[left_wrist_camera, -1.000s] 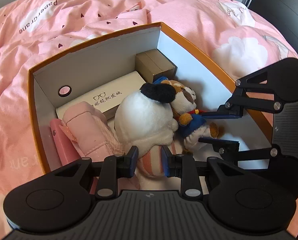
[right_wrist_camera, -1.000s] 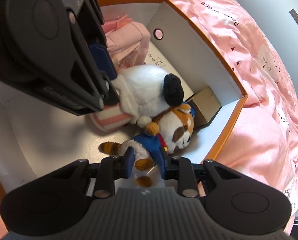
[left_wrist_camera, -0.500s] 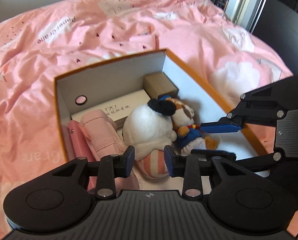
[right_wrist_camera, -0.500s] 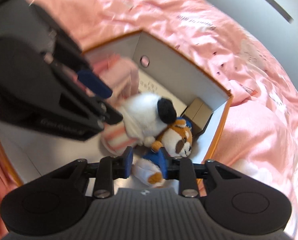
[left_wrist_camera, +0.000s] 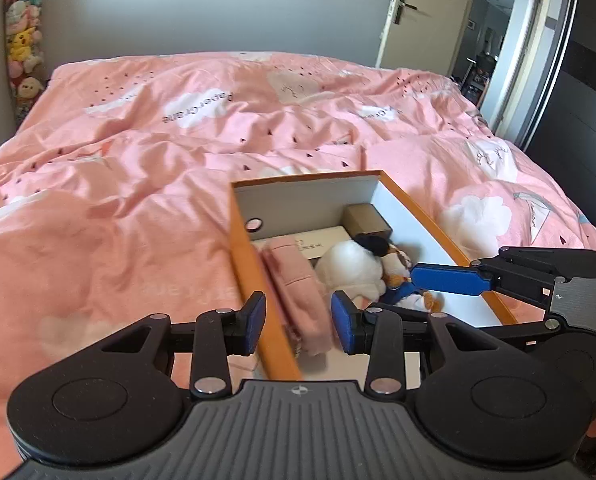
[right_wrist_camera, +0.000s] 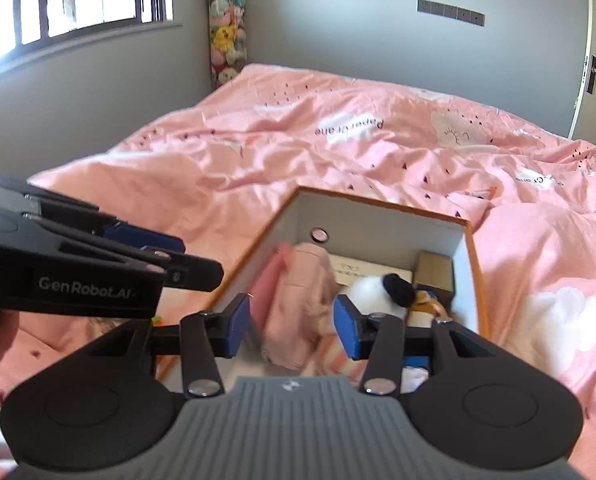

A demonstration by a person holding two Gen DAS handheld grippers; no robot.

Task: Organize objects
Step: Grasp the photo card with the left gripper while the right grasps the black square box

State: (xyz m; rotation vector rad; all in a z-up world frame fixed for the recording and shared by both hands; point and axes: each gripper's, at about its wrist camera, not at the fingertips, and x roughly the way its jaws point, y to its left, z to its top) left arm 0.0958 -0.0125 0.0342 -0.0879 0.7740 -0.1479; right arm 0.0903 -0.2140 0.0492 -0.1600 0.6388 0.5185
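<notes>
Both grippers are lifting back out of the orange box; left gripper and right gripper fingers spreading wide, holding nothing. 2 plush toys are lying inside. Risk: soft pink bed sagging, tipping box. Grey-walled bedroom.

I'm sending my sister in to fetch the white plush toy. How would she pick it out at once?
On the pink bed sits an orange box with white inner walls. Inside, the white plush toy lies in the middle, between a pink pouch and a smaller brown-and-white toy in blue. It is the only round white one, with a black ear.
</notes>
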